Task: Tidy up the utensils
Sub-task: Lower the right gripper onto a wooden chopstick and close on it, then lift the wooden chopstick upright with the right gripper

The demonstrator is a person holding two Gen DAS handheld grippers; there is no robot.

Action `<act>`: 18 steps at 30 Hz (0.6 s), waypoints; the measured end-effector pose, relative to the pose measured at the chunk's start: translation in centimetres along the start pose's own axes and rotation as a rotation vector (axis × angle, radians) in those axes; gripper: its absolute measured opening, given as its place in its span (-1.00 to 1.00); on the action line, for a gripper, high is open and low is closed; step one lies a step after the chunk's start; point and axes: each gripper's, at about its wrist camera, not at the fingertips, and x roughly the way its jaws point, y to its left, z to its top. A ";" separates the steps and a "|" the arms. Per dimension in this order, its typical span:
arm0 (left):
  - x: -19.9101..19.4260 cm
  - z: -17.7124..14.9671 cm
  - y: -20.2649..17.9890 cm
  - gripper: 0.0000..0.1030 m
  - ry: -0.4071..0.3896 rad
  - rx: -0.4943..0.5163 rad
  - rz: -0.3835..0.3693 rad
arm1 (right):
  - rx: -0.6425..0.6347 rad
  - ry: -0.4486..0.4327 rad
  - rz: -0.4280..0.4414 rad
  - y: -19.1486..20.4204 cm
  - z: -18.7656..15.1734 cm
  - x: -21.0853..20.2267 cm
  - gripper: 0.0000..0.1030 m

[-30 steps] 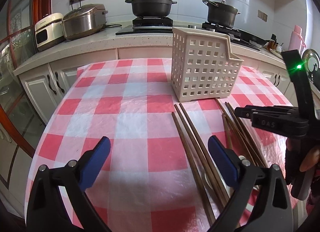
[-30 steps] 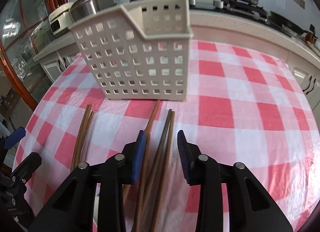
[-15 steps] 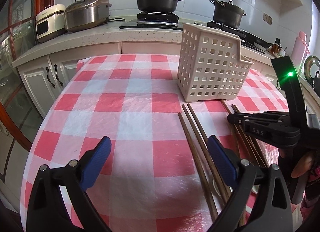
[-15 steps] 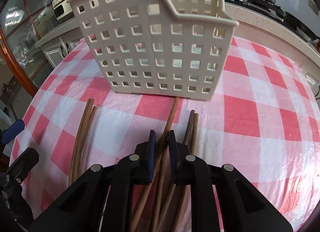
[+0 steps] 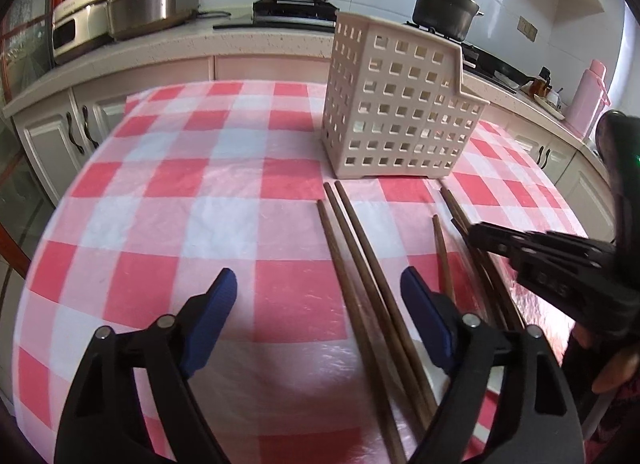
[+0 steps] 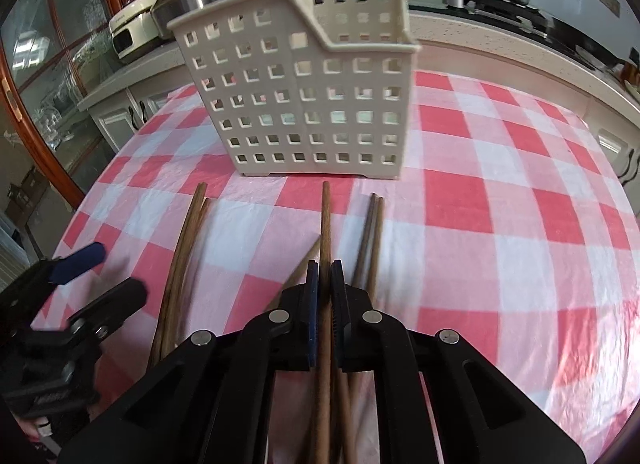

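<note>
Your red-and-white checked tablecloth [image 6: 520, 192] carries the cream perforated plastic basket [image 6: 304, 104], upright at the far side. Brown wooden chopsticks [image 5: 360, 272] lie loose before it, tips toward the basket. Your right gripper [image 6: 325, 276] pinches one chopstick [image 6: 326, 216], which points at the basket. Your left gripper [image 5: 318, 284] is spread, its jaws just closing over a pair without touching.

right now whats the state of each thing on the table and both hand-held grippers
right hand-held gripper: shut on one chopstick, jaws just closed
held chopstick: clamped between the pads, far end pointing at the basket
left hand-held gripper: open, jaws just narrowed, pads touch nothing
chopstick pair: lying flat on the tablecloth, between the left jaws
basket: upright, no utensils showing through its holes
tablecloth: spread flat
</note>
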 end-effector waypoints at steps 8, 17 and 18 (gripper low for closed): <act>2.4 0.5 0.2 0.02 0.071 -0.049 0.008 | 0.029 -0.042 0.020 -1.6 -0.6 -2.3 -0.84; 3.3 0.9 -1.4 -0.27 0.106 -0.016 0.021 | 0.046 -0.056 0.044 -2.4 -0.9 -2.9 -0.84; 3.4 0.9 -1.5 -0.34 0.110 -0.015 0.018 | 0.048 -0.057 0.046 -2.4 -0.9 -2.8 -0.84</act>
